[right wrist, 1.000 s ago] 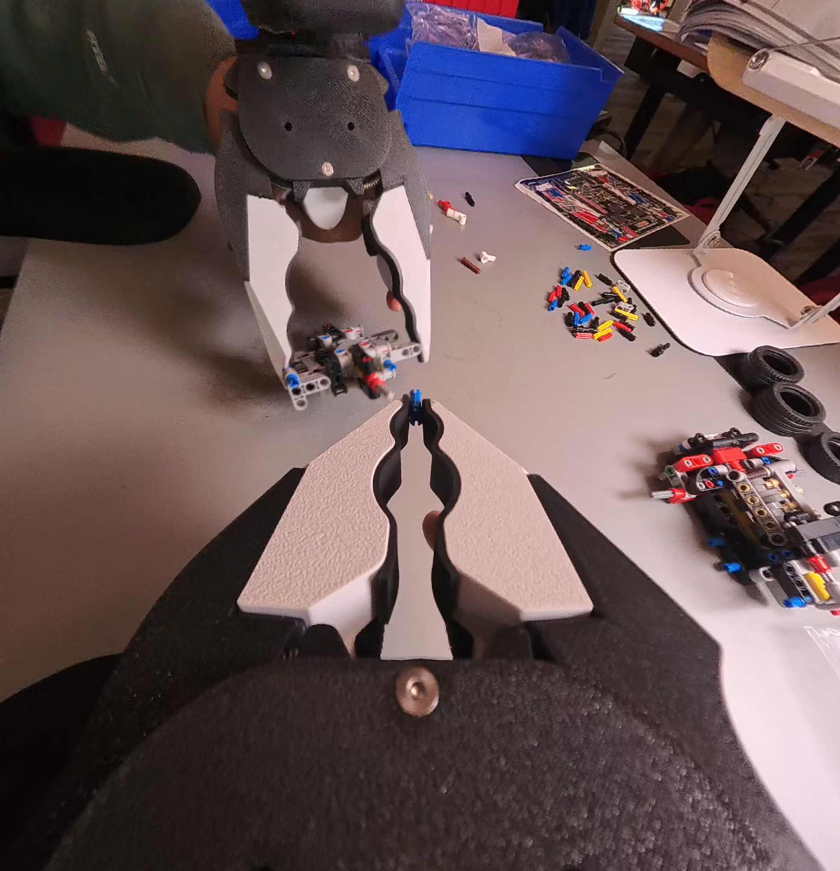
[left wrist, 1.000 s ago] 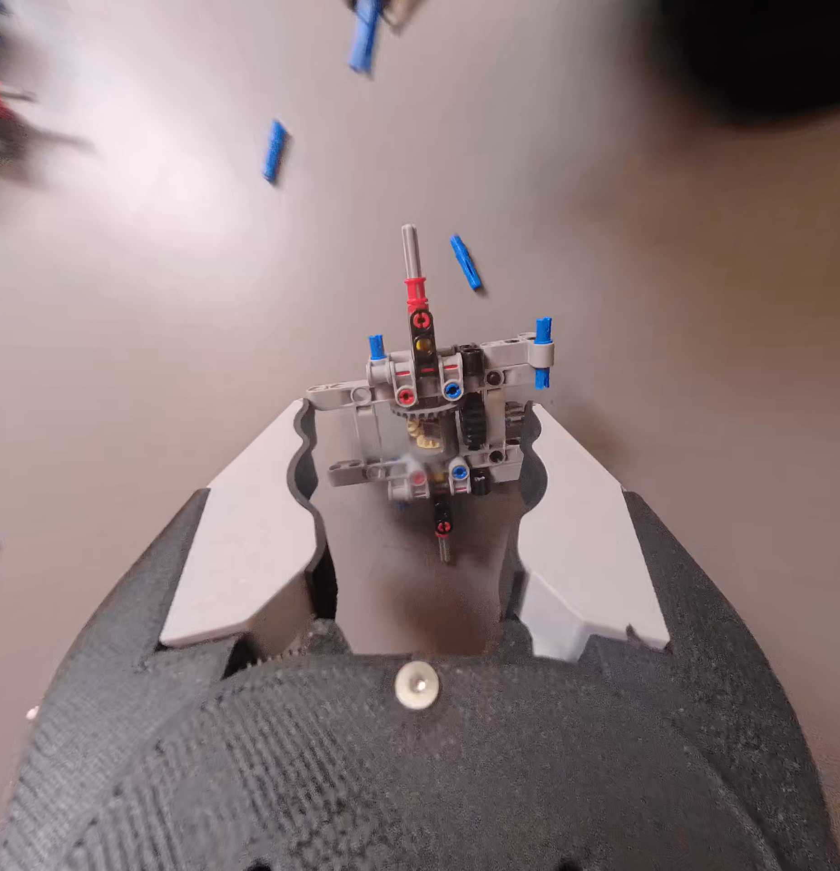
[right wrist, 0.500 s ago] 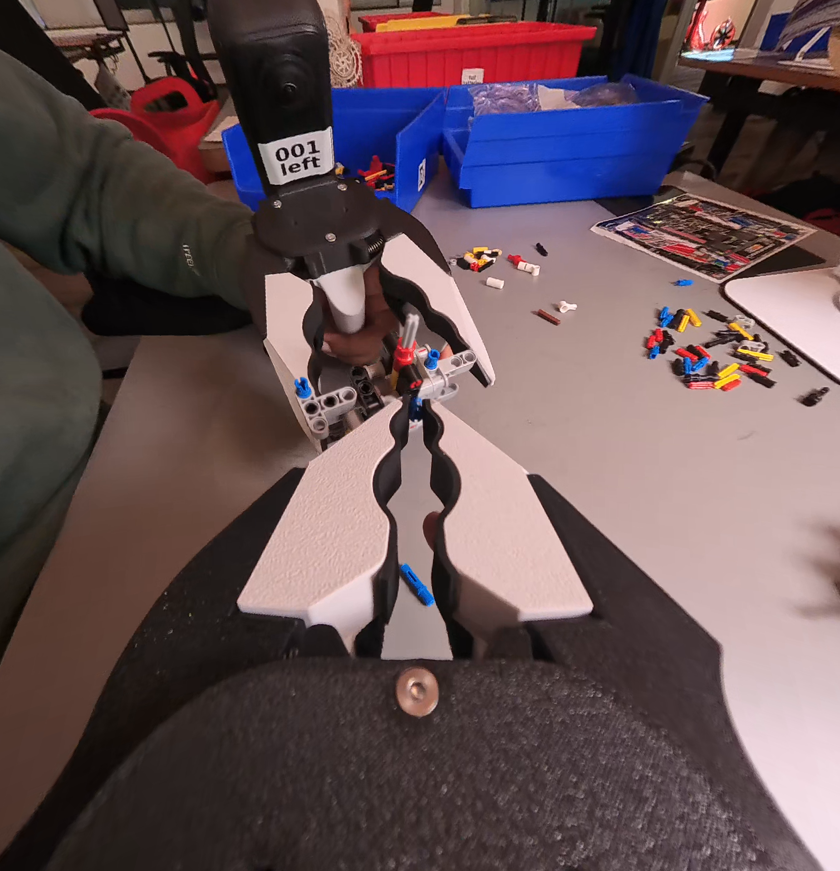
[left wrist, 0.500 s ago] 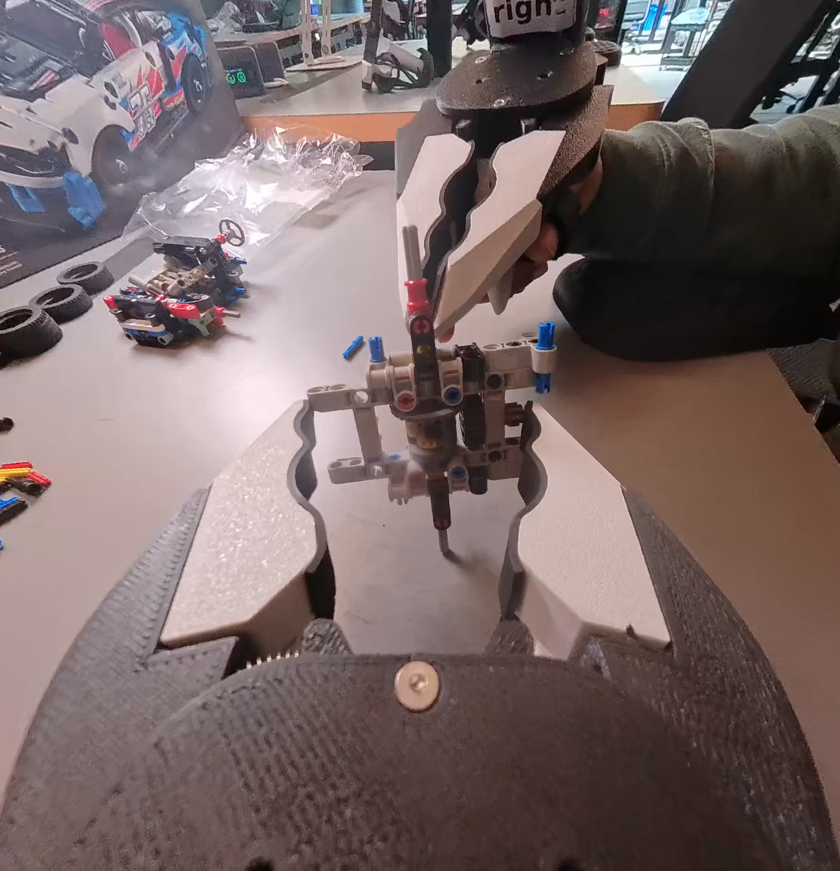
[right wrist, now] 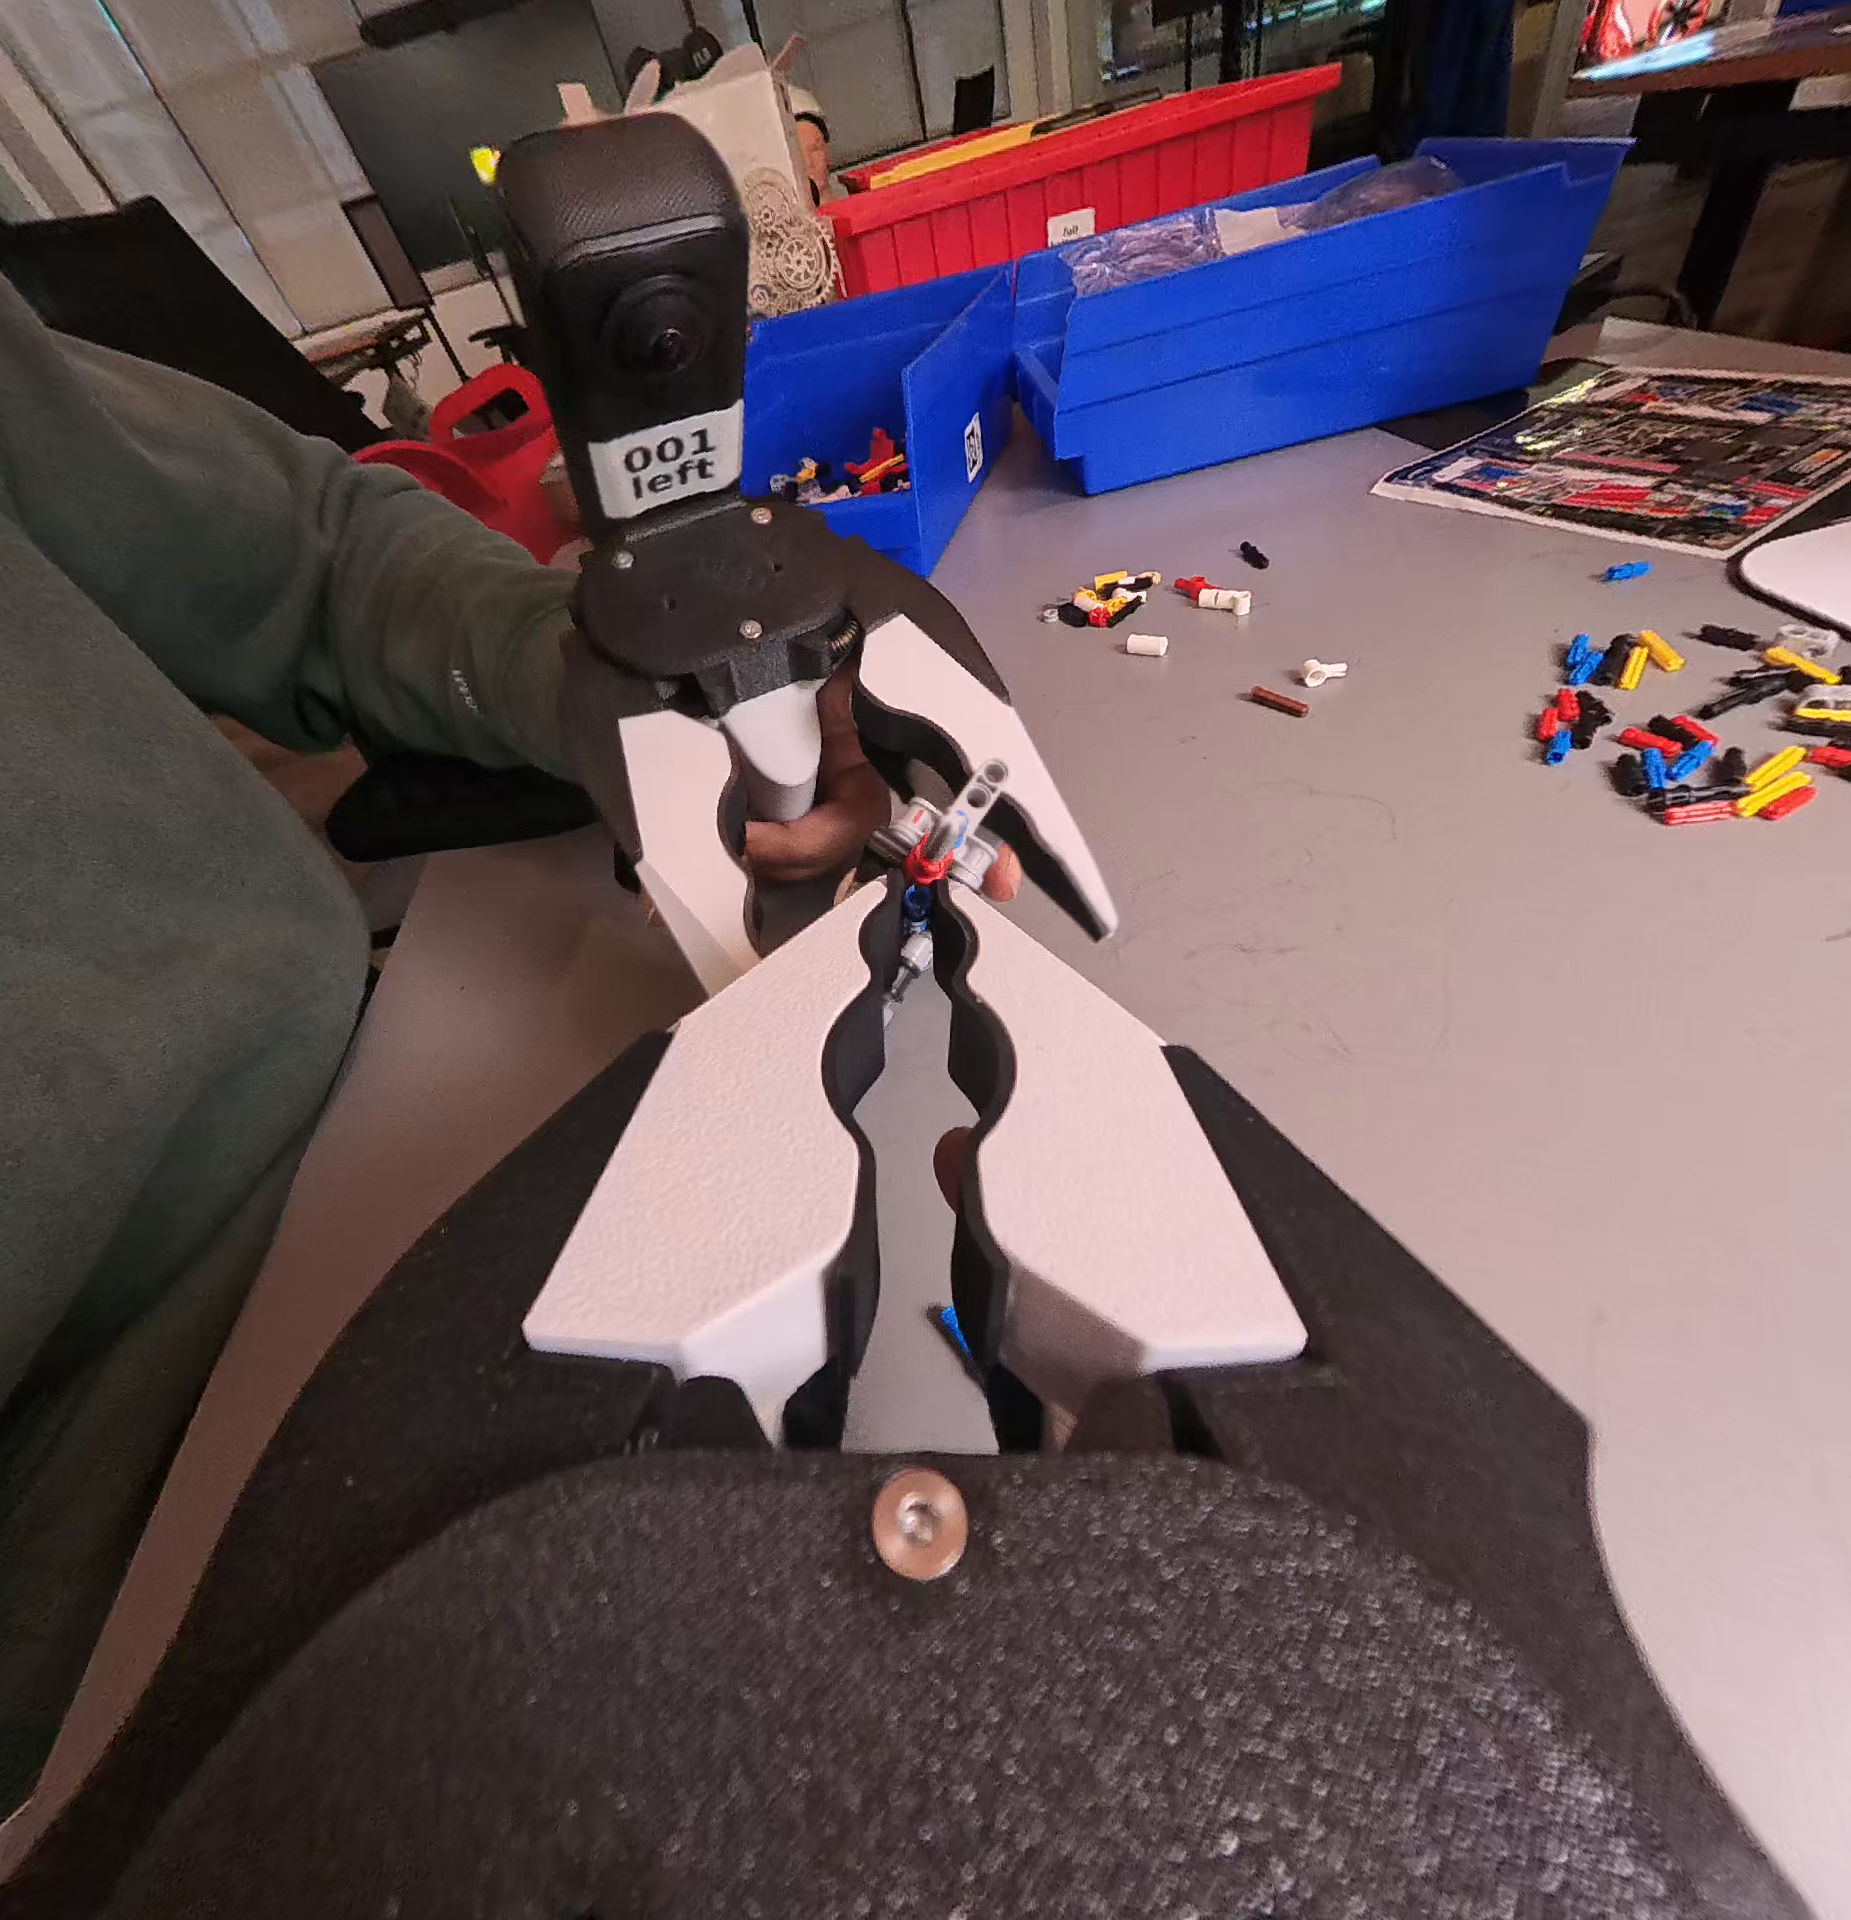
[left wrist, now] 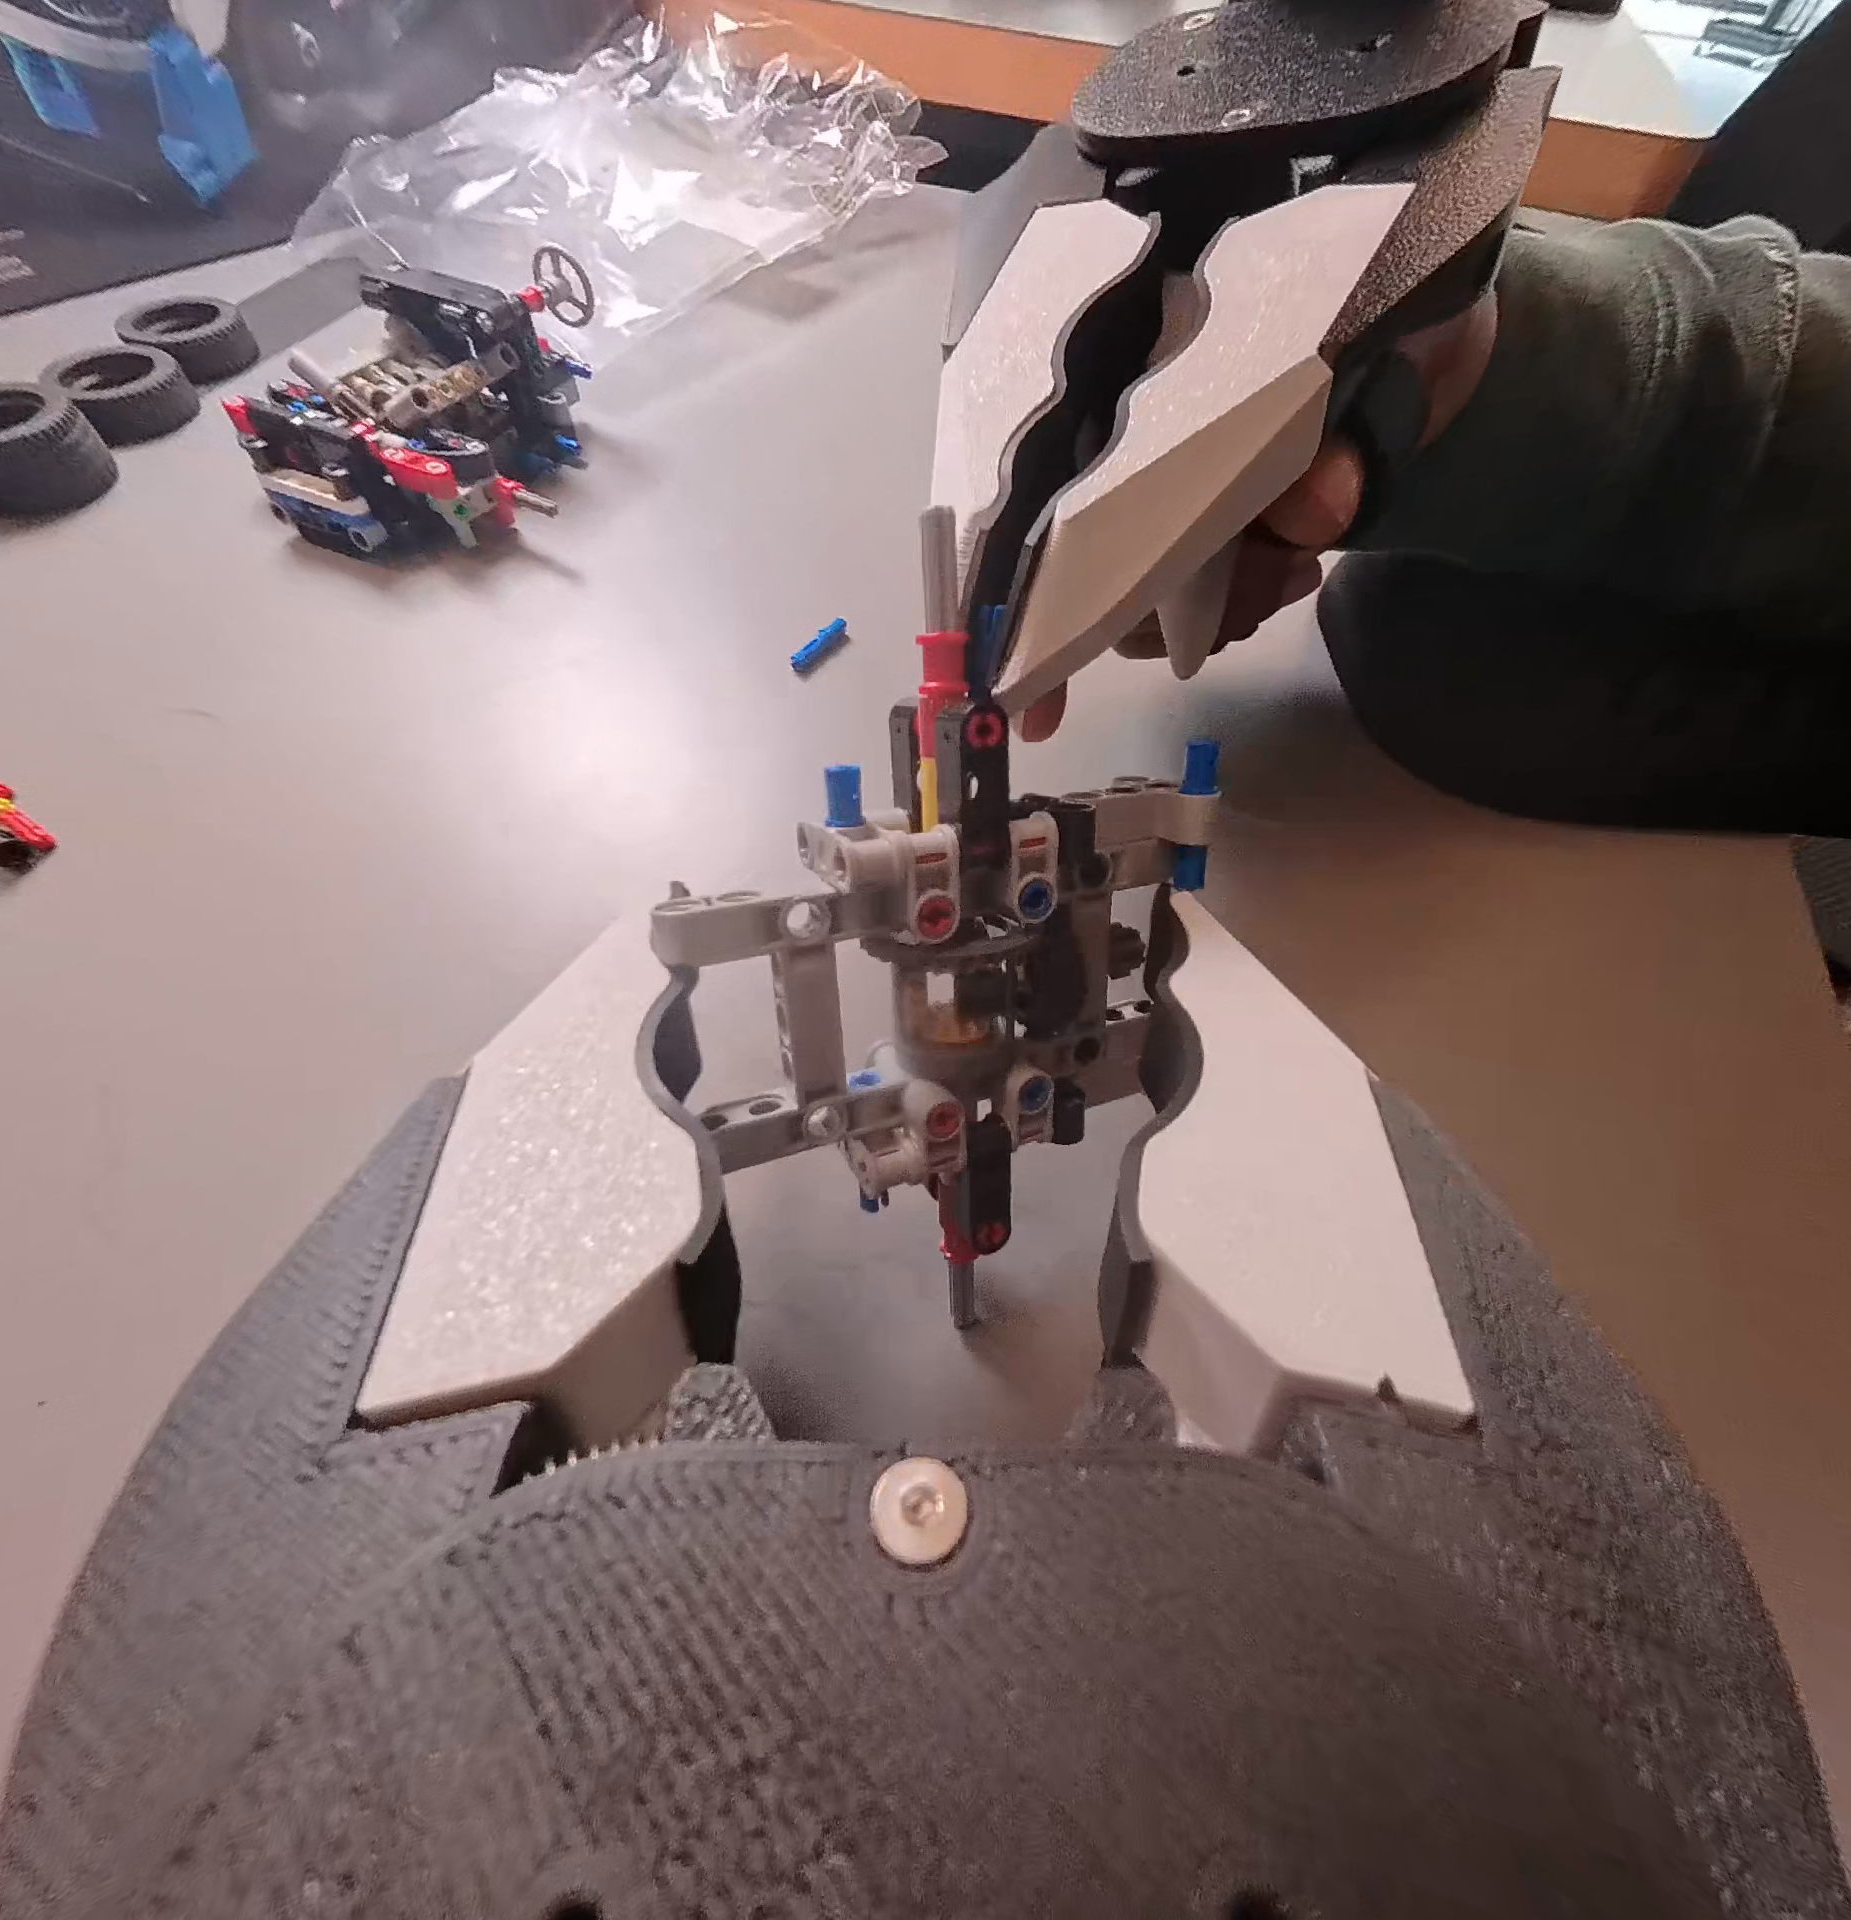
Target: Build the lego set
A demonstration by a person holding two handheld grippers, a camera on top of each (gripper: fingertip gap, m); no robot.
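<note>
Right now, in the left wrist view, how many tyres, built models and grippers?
Tyres: 3
Models: 2, table model, held model
Grippers: 2, left gripper holding a model, right gripper pinching a blue pin
Total: 7

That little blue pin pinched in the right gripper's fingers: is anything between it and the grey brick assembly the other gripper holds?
The blue pin sits at the right gripper's fingertips, just above the grey brick assembly clamped by the left gripper. The upright grey axle with its red bush stands close beside it; otherwise nothing visible lies between.
</note>
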